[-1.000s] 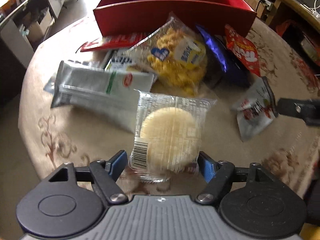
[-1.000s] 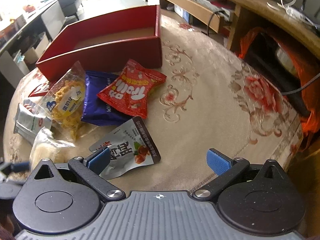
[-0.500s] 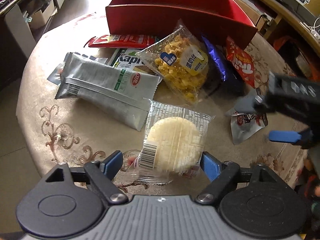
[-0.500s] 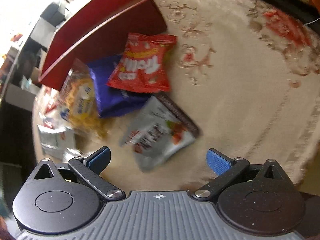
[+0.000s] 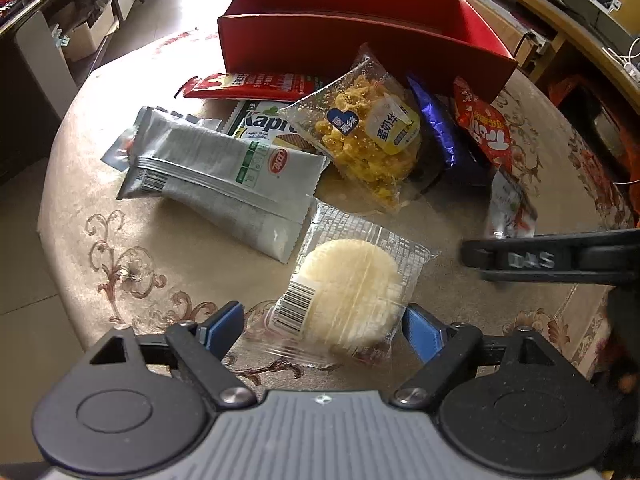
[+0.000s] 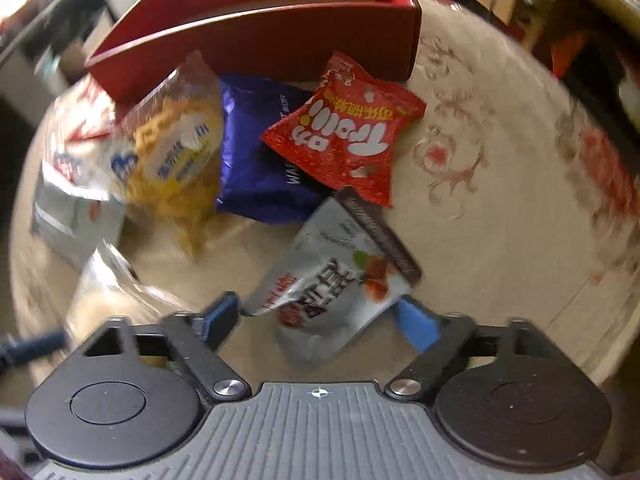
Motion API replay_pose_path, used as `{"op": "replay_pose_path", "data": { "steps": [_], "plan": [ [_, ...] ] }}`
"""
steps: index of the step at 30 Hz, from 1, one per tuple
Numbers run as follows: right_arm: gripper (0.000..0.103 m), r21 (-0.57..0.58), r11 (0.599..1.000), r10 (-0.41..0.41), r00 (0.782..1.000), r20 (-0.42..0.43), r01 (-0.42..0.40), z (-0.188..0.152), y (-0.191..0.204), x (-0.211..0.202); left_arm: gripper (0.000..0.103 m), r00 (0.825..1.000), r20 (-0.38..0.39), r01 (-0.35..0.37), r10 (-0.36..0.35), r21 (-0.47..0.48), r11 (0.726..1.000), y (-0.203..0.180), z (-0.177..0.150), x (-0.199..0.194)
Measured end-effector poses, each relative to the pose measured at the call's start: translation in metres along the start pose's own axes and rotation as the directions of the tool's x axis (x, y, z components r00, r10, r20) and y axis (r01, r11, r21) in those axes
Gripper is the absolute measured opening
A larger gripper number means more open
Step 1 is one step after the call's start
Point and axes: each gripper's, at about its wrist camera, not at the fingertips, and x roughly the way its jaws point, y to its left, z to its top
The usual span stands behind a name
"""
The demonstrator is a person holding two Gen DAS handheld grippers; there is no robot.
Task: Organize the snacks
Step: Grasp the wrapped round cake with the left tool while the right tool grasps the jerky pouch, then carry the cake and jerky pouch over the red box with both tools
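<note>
A red box (image 5: 360, 36) stands at the back of the round table; it also shows in the right wrist view (image 6: 256, 36). Snack packs lie in front of it. My left gripper (image 5: 320, 326) is open, its blue fingers on either side of a clear-wrapped round cake (image 5: 352, 292) on the table. My right gripper (image 6: 320, 318) is open around the near end of a grey fruit pouch (image 6: 332, 280). A red Trolli bag (image 6: 348, 132), a purple pack (image 6: 256, 160) and a yellow puff bag (image 6: 176, 148) lie beyond it.
A grey-white long pack (image 5: 216, 176), a Kapri wafer pack (image 5: 264, 124) and a red flat pack (image 5: 256, 84) lie at the left. The right gripper's arm (image 5: 560, 260) crosses the right side of the left wrist view. Shelves (image 5: 560, 12) stand behind the table.
My right gripper has moved left and down until its fingers straddle the grey pouch, and has narrowed. My left gripper has stayed open around the round cake and shifted slightly.
</note>
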Motion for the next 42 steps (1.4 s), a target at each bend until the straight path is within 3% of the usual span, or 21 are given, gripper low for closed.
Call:
{"op": "replay_pose_path", "data": {
  "steps": [2,5,11,14,16,20,23,26,30,34,42],
  "plan": [
    [0.068,-0.034,0.999,0.002,1.000,-0.015,-0.003,0.000,-0.009,-0.005,0.084,1.000,-0.004,0.005,-0.005,-0.007,1.000,0.002,0.001,0.001],
    [0.068,-0.048,0.999,0.012,0.999,-0.038,-0.013,-0.002,-0.023,-0.007,0.084,1.000,-0.003,0.005,-0.005,-0.003,1.000,0.001,0.002,0.001],
    [0.070,-0.190,0.981,0.019,0.996,-0.090,-0.036,-0.012,-0.022,-0.007,0.084,1.000,0.007,0.009,-0.009,0.033,0.999,-0.003,0.006,0.003],
    [0.090,-0.132,0.989,0.056,0.996,-0.069,-0.065,-0.007,-0.028,-0.005,0.084,1.000,-0.011,0.014,-0.014,0.013,1.000,-0.005,0.011,0.011],
    [0.094,-0.073,0.994,0.080,0.994,-0.068,-0.085,0.001,-0.031,0.001,0.084,1.000,-0.019,-0.004,0.004,0.021,1.000,-0.009,0.013,0.018],
    [0.089,-0.099,0.994,0.038,0.998,-0.040,-0.042,0.005,-0.021,0.007,0.084,0.998,-0.031,-0.047,0.048,0.036,0.998,-0.013,0.011,0.025],
    [0.072,-0.159,0.987,-0.015,1.000,-0.012,0.013,0.002,-0.018,0.009,0.083,0.998,-0.032,-0.058,0.059,0.038,0.998,-0.014,0.009,0.025],
    [0.061,-0.179,0.984,-0.018,1.000,0.007,0.019,-0.008,-0.017,0.003,0.073,0.997,-0.033,-0.062,0.064,0.041,0.997,-0.017,0.007,0.021],
    [0.060,-0.180,0.984,-0.008,1.000,0.007,0.009,-0.019,-0.019,-0.005,0.062,0.998,-0.043,-0.037,0.039,0.030,0.999,-0.019,0.003,0.014],
    [0.060,-0.179,0.984,0.009,0.999,0.034,-0.002,-0.030,-0.021,-0.021,0.057,0.998,-0.040,-0.045,0.046,0.030,0.999,-0.022,-0.001,0.008],
    [0.060,-0.170,0.985,0.036,0.998,0.049,-0.027,-0.041,-0.019,-0.033,0.059,0.997,-0.042,-0.072,0.071,-0.013,0.997,-0.021,-0.004,0.013]
  ]
}}
